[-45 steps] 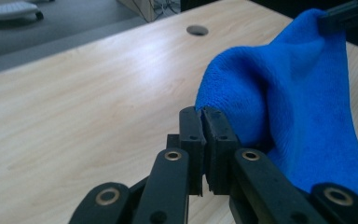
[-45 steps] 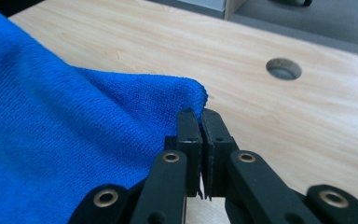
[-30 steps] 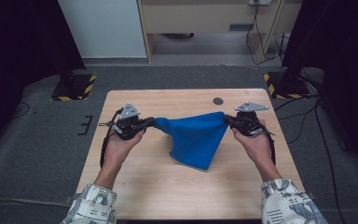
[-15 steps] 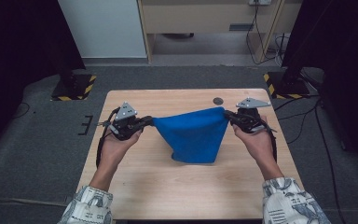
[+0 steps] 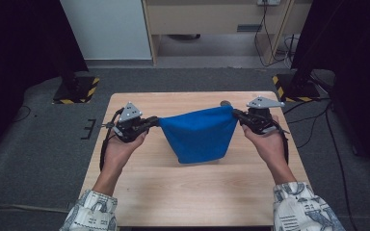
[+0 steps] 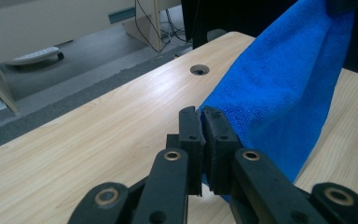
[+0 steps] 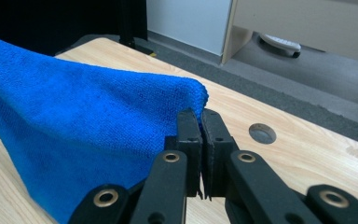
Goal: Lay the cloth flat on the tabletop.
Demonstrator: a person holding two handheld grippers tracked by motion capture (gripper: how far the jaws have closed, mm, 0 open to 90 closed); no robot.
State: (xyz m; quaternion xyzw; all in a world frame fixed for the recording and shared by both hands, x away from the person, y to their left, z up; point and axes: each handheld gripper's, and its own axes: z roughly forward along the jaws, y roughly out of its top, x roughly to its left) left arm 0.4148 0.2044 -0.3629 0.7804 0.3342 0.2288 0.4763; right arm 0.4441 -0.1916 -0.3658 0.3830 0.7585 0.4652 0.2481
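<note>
From the high view, a blue microfibre cloth hangs stretched between the two grippers above the middle of the pale wooden tabletop, its top edge taut and near the far edge, its body sagging into a blunt, rounded wedge whose lowest part reaches the wood. The left gripper pinches the cloth's left upper corner; the right gripper pinches the right upper corner. A small round hole sits in the tabletop close to the far edge, just behind the right corner of the cloth.

In the left gripper view, the black jaws are clamped tight on a corner of the cloth, whose nubby, towel-like pile rises in a soft fold to the upper right. The tabletop's grain is fine and lightly glossy.

In the right gripper view, the jaws likewise press together on a rounded, folded corner of the cloth, which slopes away in a broad fuzzy sheet.
</note>
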